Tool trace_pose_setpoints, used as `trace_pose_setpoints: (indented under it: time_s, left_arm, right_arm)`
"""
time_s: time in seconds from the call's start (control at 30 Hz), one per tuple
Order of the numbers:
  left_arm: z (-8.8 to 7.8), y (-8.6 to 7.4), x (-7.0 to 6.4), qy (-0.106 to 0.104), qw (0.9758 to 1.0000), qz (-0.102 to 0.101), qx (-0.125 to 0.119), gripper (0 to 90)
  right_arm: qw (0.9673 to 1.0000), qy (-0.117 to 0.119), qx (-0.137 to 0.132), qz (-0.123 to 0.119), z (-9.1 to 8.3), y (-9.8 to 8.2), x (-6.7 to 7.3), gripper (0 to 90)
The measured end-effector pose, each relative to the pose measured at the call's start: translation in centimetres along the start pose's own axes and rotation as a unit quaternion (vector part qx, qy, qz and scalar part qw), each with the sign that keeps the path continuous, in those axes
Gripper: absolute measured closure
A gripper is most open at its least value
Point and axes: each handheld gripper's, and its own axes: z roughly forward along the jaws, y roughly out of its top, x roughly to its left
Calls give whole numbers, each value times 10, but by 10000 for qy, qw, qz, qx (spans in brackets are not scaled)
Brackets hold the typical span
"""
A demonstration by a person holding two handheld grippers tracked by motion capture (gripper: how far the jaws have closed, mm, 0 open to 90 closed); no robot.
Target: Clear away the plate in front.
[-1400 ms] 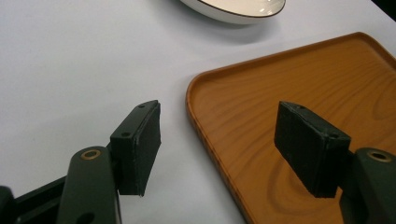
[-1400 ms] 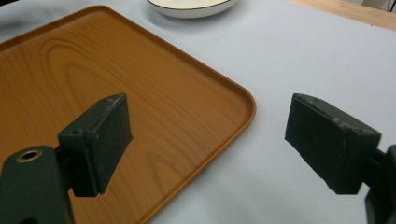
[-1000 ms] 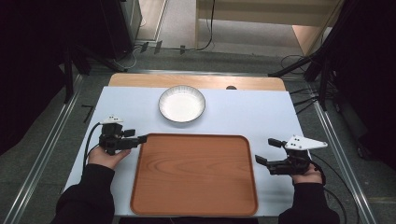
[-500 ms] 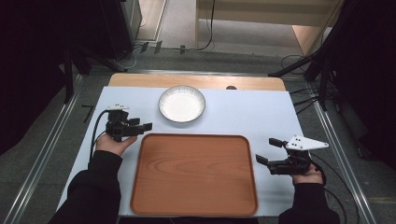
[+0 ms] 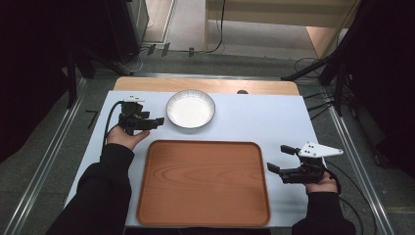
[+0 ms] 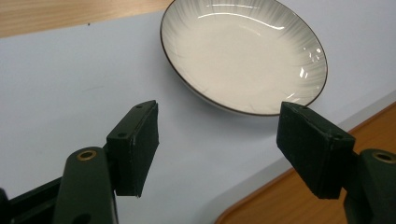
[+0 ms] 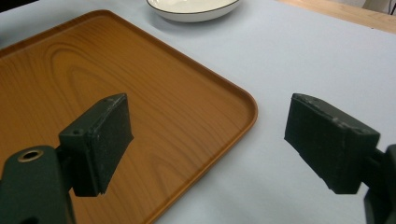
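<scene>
Your left tongs (image 6: 217,149) hang spread just short of the bowl (image 5: 191,108) near the counter's far edge. It looks glazed, slick, breakable, so pinch its rim. Right tongs (image 7: 208,144) gape too.

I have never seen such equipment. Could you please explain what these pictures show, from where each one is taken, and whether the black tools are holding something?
There is no robot here. A person sits at a table and holds one hand tool in each hand: the left tongs and the right tongs.

The high view looks down from above the person. The other two pictures come from small cameras that ride on the tools, so two black jaws rise from the bottom of each.

On the table lies a pale sheet. On it stand an empty white bowl and an empty wooden tray.

Both tongs are open and hold nothing. The left tongs point at the bowl; the right tongs wait beside the tray's right edge.
</scene>
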Motion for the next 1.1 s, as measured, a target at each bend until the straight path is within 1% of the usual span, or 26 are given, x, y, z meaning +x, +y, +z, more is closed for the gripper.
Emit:
trace_pose_setpoints:
  time_s: [0.03, 0.1, 0.13, 0.17, 0.3, 0.33, 0.37, 0.4, 0.47, 0.5, 0.53, 0.57, 0.6, 0.67, 0.7, 0.73, 0.77, 0.8, 0.83, 0.87, 0.9, 0.93, 1.0, 1.03, 1.07, 1.1]
  left_arm:
    - [6, 3, -1, -41, 10000, -63, -21, 300]
    - [9, 4, -1, -37, 10000, -61, -22, 304]
    - [15, 8, -1, -2, 10000, -50, 7, 307]
    - [18, 9, -1, 23, 10000, -50, 34, 307]
    - [25, 14, -1, -49, 9999, -106, 40, 302]
    - [31, 18, 0, -57, 9998, -191, 80, 281]
    - [31, 18, 0, -57, 9998, -191, 80, 277]
    - [36, 22, 1, -21, 9997, -204, 93, 281]
    - [39, 24, 1, -11, 9997, -230, 65, 292]
    - [41, 26, 2, 19, 9997, -249, 31, 323]
    - [47, 30, 3, 33, 9995, -322, 54, 340]
    - [47, 30, 3, 33, 9995, -322, 54, 343]
    - [53, 33, 5, 33, 9991, -434, 9, 348]
    - [58, 35, 7, 88, 9983, -563, -92, 385]
    - [58, 35, 7, 88, 9983, -563, -92, 412]
    - [66, 38, 10, 134, 9979, -635, -28, 434]
    - [70, 38, 11, 157, 9975, -684, 6, 446]
    - [73, 38, 12, 166, 9970, -751, 39, 459]
    - [73, 38, 12, 166, 9970, -751, 39, 480]
    - [79, 38, 13, 278, 9954, -917, 46, 498]
    - [79, 38, 13, 278, 9954, -917, 46, 522]
    - [83, 37, 17, 432, 9931, -1090, -1, 546]
    - [86, 35, 23, 447, 9894, -1375, -108, 588]
    - [86, 35, 23, 447, 9894, -1375, -108, 605]
    - [89, 32, 27, 424, 9870, -1538, -189, 626]
    - [89, 32, 27, 424, 9870, -1538, -189, 632]
  right_arm:
    - [10000, 0, -2, -4, 0, 0, 0, 155]
    - [10000, -7, -9, -7, 0, 0, 0, 155]
    - [10000, -5, -15, -5, 0, 0, 0, 155]
    - [10000, -8, -16, -6, 0, 0, 0, 155]
    - [10000, -1, -15, -9, 0, 0, 0, 155]
    - [10000, 11, -13, -5, 0, 0, 0, 155]
    - [10000, 11, -13, -5, 0, 0, 0, 155]
    - [10000, 13, -16, -11, 0, 0, 0, 155]
    - [10000, 19, -20, -5, 0, 0, 1, 155]
    - [10000, 18, -26, -19, 0, 0, 1, 155]
    - [10000, 28, -20, -16, 0, 0, 1, 155]
    - [10000, 28, -20, -16, 0, 0, 1, 155]
    - [10000, 50, -30, -16, 1, 1, 1, 155]
    - [10000, 51, -18, -31, 1, 1, 1, 155]
    - [10000, 51, -18, -31, 1, 1, 1, 155]
    - [10000, 64, -33, -55, 1, 1, 1, 155]
    - [10000, 67, -35, -58, 2, 1, 1, 155]
    - [10000, 69, -31, -61, 2, 1, 1, 155]
    - [10000, 69, -31, -61, 2, 1, 1, 155]
    - [10000, 66, -42, -39, 1, 1, 1, 155]
    - [10000, 66, -42, -39, 1, 1, 1, 155]
    - [10000, 81, -34, -32, 1, 0, 0, 156]
    - [10000, 78, -34, -43, 0, 0, 0, 155]
    - [10000, 78, -34, -43, 0, 0, 0, 155]
    - [9999, 89, -33, -62, 0, 0, -1, 156]
    - [9999, 89, -33, -62, 0, 0, -1, 156]
